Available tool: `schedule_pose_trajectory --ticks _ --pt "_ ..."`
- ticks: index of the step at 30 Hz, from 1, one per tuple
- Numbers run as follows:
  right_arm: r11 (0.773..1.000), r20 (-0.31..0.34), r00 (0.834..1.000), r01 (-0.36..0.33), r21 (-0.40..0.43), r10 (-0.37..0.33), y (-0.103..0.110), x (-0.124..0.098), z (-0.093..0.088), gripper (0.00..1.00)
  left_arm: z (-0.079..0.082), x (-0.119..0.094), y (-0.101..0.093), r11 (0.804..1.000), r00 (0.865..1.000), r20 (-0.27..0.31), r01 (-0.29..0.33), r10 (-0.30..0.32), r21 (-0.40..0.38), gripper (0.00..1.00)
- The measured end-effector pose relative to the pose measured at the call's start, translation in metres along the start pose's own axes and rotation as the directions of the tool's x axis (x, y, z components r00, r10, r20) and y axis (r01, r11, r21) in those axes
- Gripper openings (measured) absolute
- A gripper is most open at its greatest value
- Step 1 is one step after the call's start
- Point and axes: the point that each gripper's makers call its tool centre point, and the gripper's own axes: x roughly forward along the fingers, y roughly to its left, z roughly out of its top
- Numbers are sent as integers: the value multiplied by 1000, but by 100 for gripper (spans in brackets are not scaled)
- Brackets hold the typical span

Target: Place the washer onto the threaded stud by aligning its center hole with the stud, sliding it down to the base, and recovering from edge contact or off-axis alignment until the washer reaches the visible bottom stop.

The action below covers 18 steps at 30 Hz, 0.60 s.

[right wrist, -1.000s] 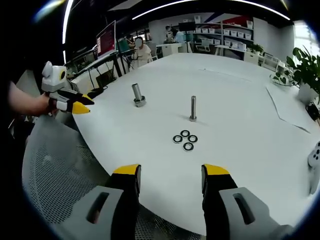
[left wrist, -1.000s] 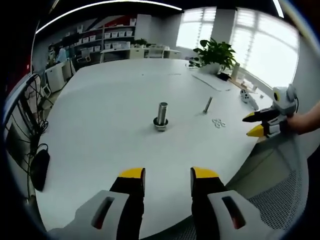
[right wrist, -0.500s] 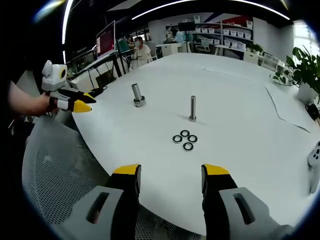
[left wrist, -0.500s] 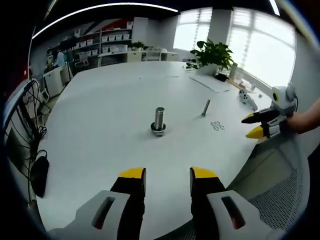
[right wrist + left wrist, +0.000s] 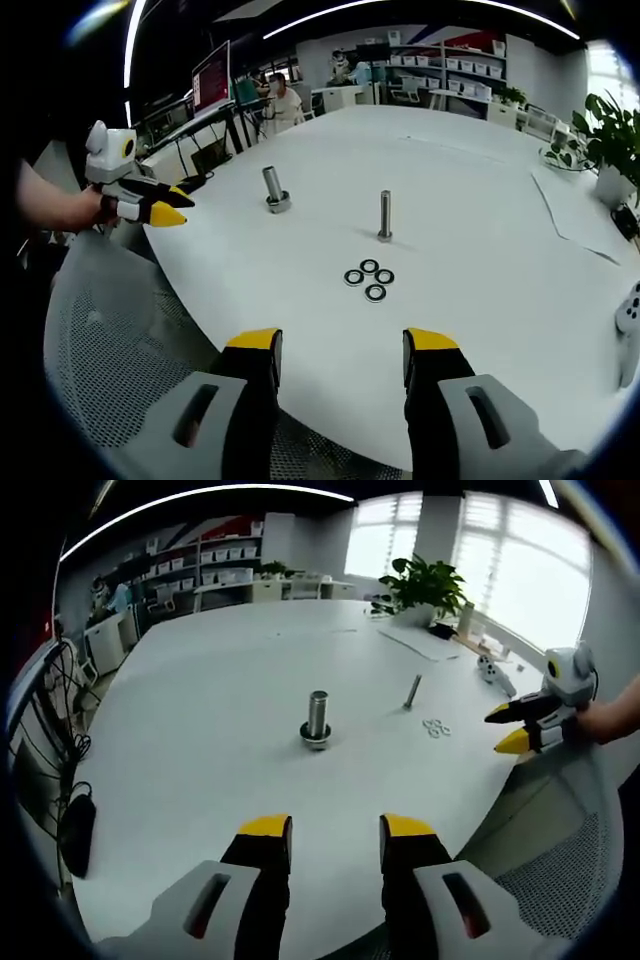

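Your left tongs [image 5: 334, 828] and right tongs [image 5: 341, 342] hang apart and empty; 4 washers [image 5: 369, 279] lie near the stud [image 5: 385, 217] on the surface [image 5: 480, 260].

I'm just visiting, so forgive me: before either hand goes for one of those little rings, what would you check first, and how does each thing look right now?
1. Right gripper open and empty: ok.
2. Left gripper open and empty: ok.
3. Four washers lying loose on the white table, nothing covering them: ok.
4. Thin stud standing upright, bare of washers: ok.
5. Thick stud standing apart from the thin one: ok.
6. Washer hole fits the stud: cannot tell.
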Motion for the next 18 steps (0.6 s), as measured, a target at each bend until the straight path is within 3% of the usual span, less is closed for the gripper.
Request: schedule_pose_trajectory --ticks 18 --pt "1000 8 1000 -1 7 1 0 0 1 52 -4 1 -1 1000 1000 -10 5 -5 13 32"
